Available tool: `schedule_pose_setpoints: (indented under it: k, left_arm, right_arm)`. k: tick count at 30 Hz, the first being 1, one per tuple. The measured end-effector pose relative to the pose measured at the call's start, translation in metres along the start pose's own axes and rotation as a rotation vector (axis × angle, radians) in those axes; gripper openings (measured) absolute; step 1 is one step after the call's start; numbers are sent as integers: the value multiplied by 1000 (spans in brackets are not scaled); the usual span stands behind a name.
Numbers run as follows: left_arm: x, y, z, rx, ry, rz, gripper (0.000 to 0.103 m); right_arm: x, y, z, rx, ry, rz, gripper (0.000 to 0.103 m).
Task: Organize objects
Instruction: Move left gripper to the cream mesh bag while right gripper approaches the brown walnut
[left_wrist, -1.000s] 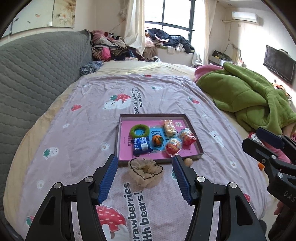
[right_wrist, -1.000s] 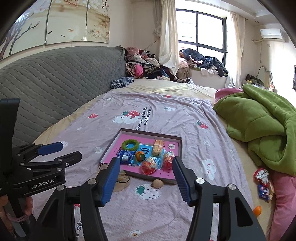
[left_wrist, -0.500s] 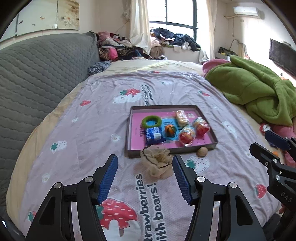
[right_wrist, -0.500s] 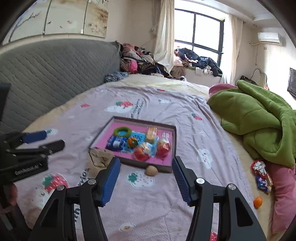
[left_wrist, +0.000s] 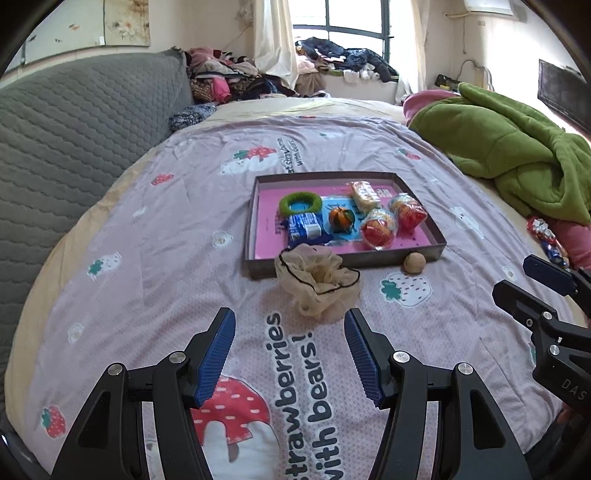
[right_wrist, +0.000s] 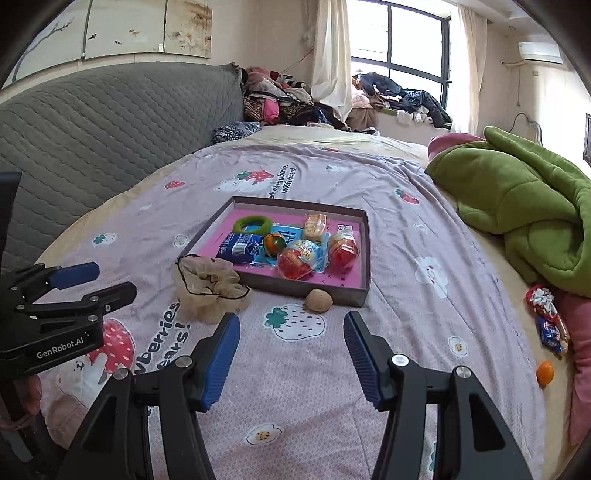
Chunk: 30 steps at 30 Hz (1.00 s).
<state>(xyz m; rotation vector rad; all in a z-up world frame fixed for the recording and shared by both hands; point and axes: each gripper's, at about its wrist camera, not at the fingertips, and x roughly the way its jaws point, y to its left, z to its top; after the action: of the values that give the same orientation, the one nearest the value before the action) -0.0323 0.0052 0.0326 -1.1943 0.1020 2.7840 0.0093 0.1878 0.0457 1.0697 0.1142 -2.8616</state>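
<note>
Left gripper (left_wrist: 290, 343) wide open, empty; right gripper (right_wrist: 291, 345) likewise. Just ahead of the left gripper: one beige mesh pouch (left_wrist: 317, 280), crumpled, black drawstring, touching the near wall of the tray (left_wrist: 255, 229). Just ahead of the right gripper: one walnut (right_wrist: 318, 300), against that same wall. In the tray, counted: one green ring (left_wrist: 300, 202), one blue packet (left_wrist: 304, 229), one orange fruit (left_wrist: 340, 218), three clear-wrapped snacks. Far right: green blanket (left_wrist: 517, 147).

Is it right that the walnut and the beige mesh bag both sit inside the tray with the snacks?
Not quite. The walnut and the mesh bag both lie outside the tray, on the bedspread against its near wall, as the right wrist view shows. The snacks are inside.
</note>
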Motion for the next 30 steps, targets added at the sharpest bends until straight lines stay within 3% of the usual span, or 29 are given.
schedule_pose_setpoints:
  k: [30]
  left_arm:
    - [19, -3, -13, -19, 40, -44, 63]
  right_arm:
    - [12, 4, -8, 40, 27, 39, 58]
